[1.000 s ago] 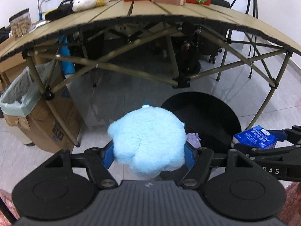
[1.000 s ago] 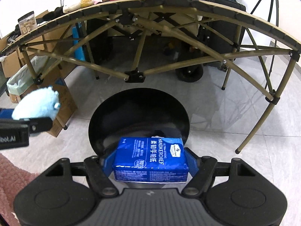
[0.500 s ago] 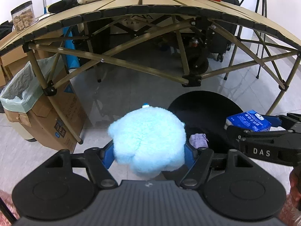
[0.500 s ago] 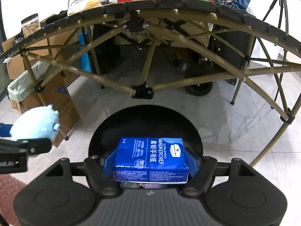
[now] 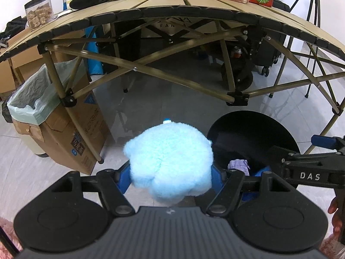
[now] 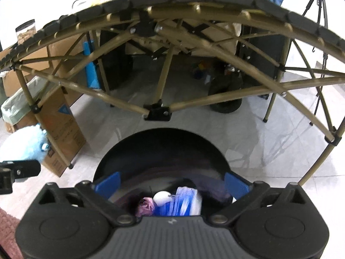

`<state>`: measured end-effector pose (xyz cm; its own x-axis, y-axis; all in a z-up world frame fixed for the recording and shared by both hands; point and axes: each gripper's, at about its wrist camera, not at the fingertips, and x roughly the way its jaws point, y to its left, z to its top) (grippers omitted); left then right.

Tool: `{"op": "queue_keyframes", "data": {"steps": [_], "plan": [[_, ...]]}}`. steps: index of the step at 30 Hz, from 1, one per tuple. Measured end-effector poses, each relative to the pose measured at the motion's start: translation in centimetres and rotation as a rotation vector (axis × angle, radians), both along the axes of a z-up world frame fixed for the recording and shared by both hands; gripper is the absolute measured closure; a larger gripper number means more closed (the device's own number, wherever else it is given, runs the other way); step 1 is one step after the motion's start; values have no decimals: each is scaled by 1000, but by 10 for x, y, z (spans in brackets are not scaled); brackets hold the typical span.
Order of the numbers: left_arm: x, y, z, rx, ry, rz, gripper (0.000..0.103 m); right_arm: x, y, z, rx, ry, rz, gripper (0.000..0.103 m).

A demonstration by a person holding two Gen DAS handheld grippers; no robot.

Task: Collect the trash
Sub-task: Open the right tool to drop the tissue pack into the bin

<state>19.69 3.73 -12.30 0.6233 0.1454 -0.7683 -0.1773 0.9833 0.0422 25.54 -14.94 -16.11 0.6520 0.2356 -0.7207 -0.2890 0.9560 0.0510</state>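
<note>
Clearly soft and light, the blue plush ball (image 5: 170,161) squashes between the left claw (image 5: 170,176) pads at its middle, while the right claw (image 6: 171,183), having just opened wide, hangs empty over the black bin (image 6: 161,149).

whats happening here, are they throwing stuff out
Yes. A person with a handheld gripper in each hand is dropping items into a black bin on the floor by a folding table. The right gripper sits over the bin, its jaws having just opened with nothing between them; the blue tissue pack lies inside with other scraps. The left gripper is shut on a fluffy light-blue plush, held beside the bin and not yet dropped.
</note>
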Motion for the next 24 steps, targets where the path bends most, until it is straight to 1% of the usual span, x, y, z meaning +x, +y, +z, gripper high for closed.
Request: {"op": "queue_keyframes", "data": {"steps": [10, 24], "plan": [[2, -2, -2, 10, 3, -4, 32, -3, -3, 0, -24, -5, -15, 0], [3, -7, -5, 3, 10, -27, 32, -4, -4, -3, -63, 6, -37, 0]]}}
